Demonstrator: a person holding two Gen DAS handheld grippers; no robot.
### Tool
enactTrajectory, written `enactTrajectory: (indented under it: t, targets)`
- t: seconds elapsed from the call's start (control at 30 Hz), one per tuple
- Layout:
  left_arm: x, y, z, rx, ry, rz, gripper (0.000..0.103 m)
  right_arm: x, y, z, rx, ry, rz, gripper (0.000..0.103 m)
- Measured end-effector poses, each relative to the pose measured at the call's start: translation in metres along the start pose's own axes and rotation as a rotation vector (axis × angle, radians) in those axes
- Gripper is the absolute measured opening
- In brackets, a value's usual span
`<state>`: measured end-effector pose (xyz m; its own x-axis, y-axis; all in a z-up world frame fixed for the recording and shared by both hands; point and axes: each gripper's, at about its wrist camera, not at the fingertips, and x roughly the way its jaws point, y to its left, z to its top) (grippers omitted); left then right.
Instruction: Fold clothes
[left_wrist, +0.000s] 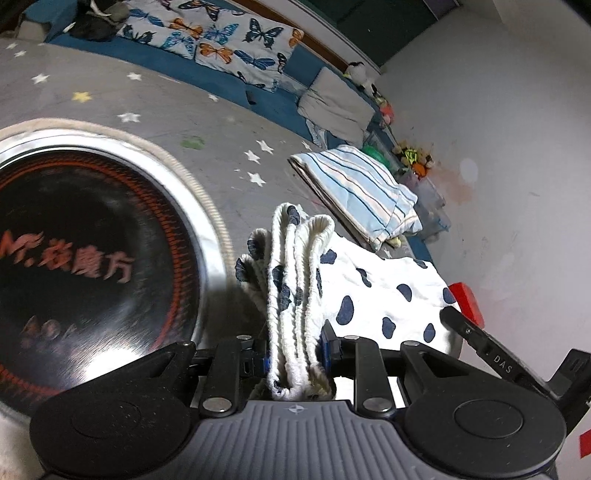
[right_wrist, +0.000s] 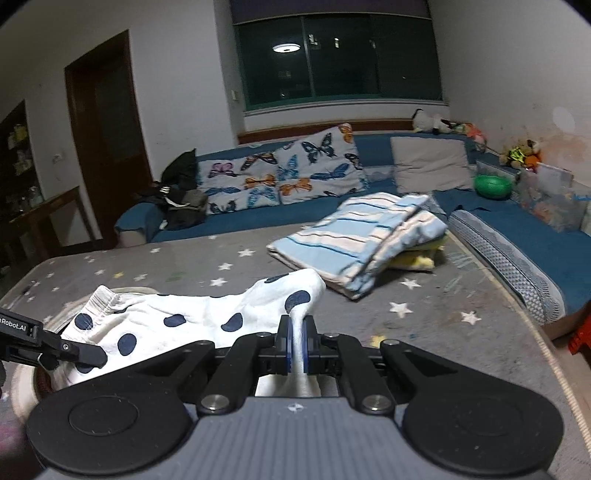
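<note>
A white garment with navy spots (left_wrist: 369, 291) hangs stretched between both grippers above a grey star-patterned table (left_wrist: 110, 96). My left gripper (left_wrist: 295, 350) is shut on its bunched elastic waistband (left_wrist: 291, 266), which stands in thick folds between the blue pads. In the right wrist view the same spotted garment (right_wrist: 192, 325) spreads to the left, and my right gripper (right_wrist: 296, 347) is shut on a thin pinch of its far corner. The left gripper's black body (right_wrist: 48, 347) shows at the left edge there. The right gripper's black arm (left_wrist: 495, 354) appears at the lower right of the left wrist view.
A folded blue-and-white striped pile (right_wrist: 365, 236) lies on the table's far right part. A round black heater plate with a steel rim (left_wrist: 85, 266) is set into the table. A blue sofa (right_wrist: 517, 229) with butterfly cushions (right_wrist: 280, 173) wraps the back and right. A red stool (left_wrist: 467, 299) stands by the wall.
</note>
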<state>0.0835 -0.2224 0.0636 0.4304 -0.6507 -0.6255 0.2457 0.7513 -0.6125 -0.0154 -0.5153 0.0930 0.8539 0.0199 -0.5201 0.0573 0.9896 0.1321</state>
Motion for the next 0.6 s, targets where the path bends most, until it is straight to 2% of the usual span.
enactTrajectory:
  t: [0.27, 0.6]
  targets:
    - [0.031, -0.012, 0.000, 0.047, 0.034, 0.039, 0.026, 0.021, -0.022, -0.007, 0.021, 0.032, -0.042, 0.005]
    - [0.042, -0.014, -0.004, 0.081, 0.045, 0.084, 0.030, 0.037, -0.037, -0.019, 0.048, 0.077, -0.067, 0.007]
